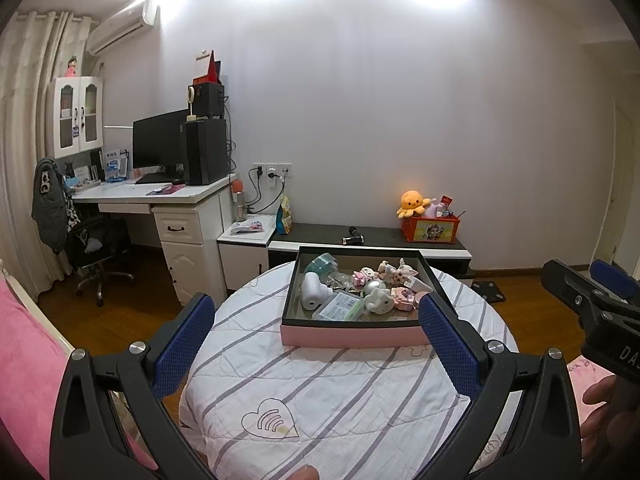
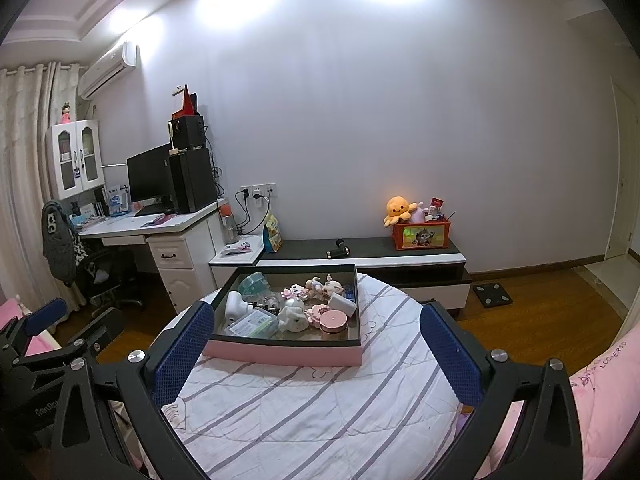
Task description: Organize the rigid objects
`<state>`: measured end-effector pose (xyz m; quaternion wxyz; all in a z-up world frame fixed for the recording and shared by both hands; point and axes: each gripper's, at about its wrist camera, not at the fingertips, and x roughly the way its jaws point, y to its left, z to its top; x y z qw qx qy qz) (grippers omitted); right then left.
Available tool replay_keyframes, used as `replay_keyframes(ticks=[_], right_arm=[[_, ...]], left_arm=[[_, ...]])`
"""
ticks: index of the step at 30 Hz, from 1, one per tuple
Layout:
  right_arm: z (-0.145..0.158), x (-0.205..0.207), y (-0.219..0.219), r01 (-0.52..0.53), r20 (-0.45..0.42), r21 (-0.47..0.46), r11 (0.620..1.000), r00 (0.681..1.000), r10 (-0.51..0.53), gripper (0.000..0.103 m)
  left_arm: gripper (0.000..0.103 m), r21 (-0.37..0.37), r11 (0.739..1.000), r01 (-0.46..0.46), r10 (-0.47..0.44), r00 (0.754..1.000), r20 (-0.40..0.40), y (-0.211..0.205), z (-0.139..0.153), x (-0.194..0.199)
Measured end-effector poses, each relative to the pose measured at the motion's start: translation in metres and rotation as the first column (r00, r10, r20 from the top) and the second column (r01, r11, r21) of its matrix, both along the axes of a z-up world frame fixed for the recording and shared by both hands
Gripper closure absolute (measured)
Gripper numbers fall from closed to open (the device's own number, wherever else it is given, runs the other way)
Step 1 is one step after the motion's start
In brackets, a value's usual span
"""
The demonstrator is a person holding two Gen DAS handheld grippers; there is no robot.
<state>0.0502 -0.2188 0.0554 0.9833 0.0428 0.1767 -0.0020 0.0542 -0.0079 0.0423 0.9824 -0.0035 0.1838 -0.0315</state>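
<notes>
A shallow pink-sided tray with a dark rim (image 1: 352, 336) (image 2: 280, 354) sits on a round table under a striped white cloth (image 1: 340, 396) (image 2: 320, 412). It holds several small items: a white handheld device (image 1: 313, 290) (image 2: 233, 304), a clear green-labelled case (image 1: 340, 307) (image 2: 256, 325), a teal tape dispenser (image 1: 321, 264) (image 2: 254, 283), small figurines (image 1: 396, 274) (image 2: 324, 286) and a round pink compact (image 2: 334, 322). My left gripper (image 1: 316, 344) is open and empty, held short of the tray. My right gripper (image 2: 316, 350) is open and empty, also short of the tray.
A white desk with monitor and speakers (image 1: 168, 184) stands at the left wall with an office chair (image 1: 96, 248). A low black-and-white cabinet (image 1: 368, 246) behind the table carries an orange toy crate (image 1: 431, 229). Pink bedding (image 1: 24, 360) (image 2: 600, 392) lies on both sides.
</notes>
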Motion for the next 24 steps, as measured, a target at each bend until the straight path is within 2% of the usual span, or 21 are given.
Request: replay_keyframes(ticks=[10, 15, 20, 24], right_arm=[[-0.004, 0.002, 0.003, -0.002, -0.007, -0.004, 1.000, 1.000, 0.002, 0.000], [-0.005, 0.004, 0.005, 0.001, -0.010, -0.011, 1.000, 1.000, -0.001, 0.000], [-0.006, 0.005, 0.005, 0.000, -0.017, -0.015, 1.000, 1.000, 0.000, 0.000], [-0.006, 0.005, 0.006, 0.001, -0.019, -0.014, 1.000, 1.000, -0.001, 0.000]], left_arm=[[0.000, -0.019, 1.000, -0.004, 0.004, 1.000, -0.012, 0.002, 0.001, 0.003], [0.000, 0.009, 1.000, -0.022, 0.022, 1.000, 0.002, 0.000, 0.001, 0.002], [0.000, 0.009, 1.000, -0.030, 0.030, 0.999, -0.035, -0.001, -0.002, 0.009], [0.000, 0.016, 0.999, -0.033, 0.033, 0.999, -0.032, -0.002, -0.003, 0.011]])
